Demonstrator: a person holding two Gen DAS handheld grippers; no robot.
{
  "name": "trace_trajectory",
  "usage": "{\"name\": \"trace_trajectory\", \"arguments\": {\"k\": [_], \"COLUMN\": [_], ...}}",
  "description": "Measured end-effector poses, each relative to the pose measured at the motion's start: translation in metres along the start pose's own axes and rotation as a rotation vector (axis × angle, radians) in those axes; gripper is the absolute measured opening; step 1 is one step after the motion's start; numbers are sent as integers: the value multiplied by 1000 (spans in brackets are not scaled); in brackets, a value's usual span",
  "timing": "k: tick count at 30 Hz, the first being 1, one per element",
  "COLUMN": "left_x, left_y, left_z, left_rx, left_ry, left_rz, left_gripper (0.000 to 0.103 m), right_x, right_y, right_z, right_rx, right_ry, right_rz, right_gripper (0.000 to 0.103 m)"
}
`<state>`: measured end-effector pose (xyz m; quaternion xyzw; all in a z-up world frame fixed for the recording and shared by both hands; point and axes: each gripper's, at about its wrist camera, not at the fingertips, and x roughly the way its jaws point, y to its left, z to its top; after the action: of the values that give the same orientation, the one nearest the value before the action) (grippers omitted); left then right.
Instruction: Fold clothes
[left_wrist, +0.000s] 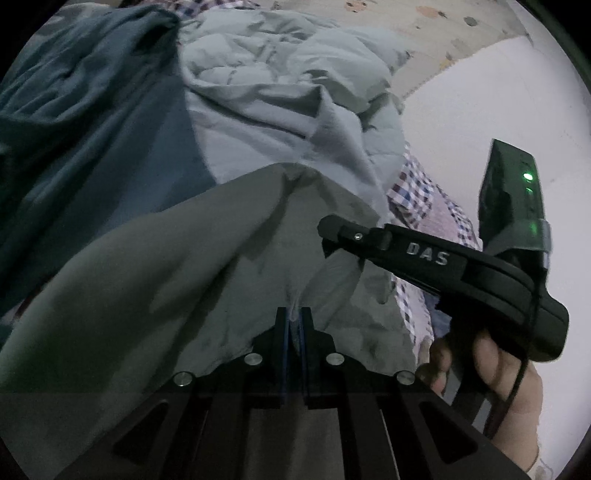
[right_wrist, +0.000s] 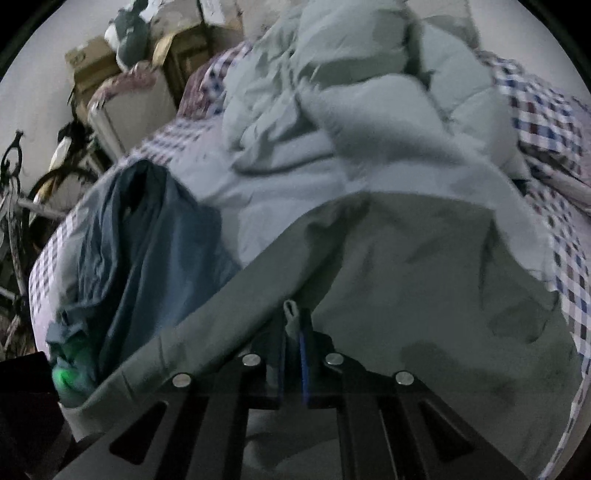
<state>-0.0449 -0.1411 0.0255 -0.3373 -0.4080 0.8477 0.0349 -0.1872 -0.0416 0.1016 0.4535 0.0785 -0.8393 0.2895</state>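
Right claw (right_wrist: 293, 325) clamped on grey-green garment (right_wrist: 406, 277), dark blue garment (right_wrist: 147, 236) at left, checkered bedsheet (right_wrist: 546, 107) beneath

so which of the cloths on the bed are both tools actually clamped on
The grey-green garment, the one nearest both cameras. The left tool and right tool each pinch its edge. The dark teal cloth and pale quilted blanket lie untouched behind.

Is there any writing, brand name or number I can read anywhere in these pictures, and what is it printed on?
"DAS": raised letters on the black arm of the right gripper, seen from the left wrist camera.
The brown cardboard boxes in the right wrist view show no print clear enough to read.
Nothing else carries legible text.
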Motion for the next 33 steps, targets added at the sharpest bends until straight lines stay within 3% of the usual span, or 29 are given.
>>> {"name": "trace_trajectory", "arguments": {"k": [11, 16, 24, 25, 26, 27, 30, 32, 33], "left_x": [-1, 1, 18, 18, 16, 15, 6, -4, -10], "left_y": [2, 8, 22, 23, 23, 23, 22, 23, 24], "left_z": [21, 24, 21, 21, 22, 23, 27, 32, 36], "left_rx": [7, -3, -15, -16, -17, -18, -14, -21, -27], "left_ry": [-46, -47, 11, 11, 5, 0, -38, -78, -100], "left_rz": [6, 26, 122, 127, 128, 129, 136, 128, 120], "left_gripper": [4, 4, 4, 4, 4, 5, 10, 22, 35], "right_x": [20, 28, 62, 64, 65, 63, 42, 19, 8], "right_y": [18, 29, 17, 14, 11, 9, 3, 0, -2], "right_z": [31, 33, 33, 33, 34, 34, 37, 37, 37], "right_rx": [-6, -28, 28, 45, 62, 78, 140, 192, 218], "right_ry": [-59, -77, -9, -2, 4, 6, -60, -109, -134], "right_rz": [-29, -91, -130, -126, -122, -134, -123, -80, -58], "right_gripper": [4, 4, 6, 17, 37, 45, 53, 57, 59]}}
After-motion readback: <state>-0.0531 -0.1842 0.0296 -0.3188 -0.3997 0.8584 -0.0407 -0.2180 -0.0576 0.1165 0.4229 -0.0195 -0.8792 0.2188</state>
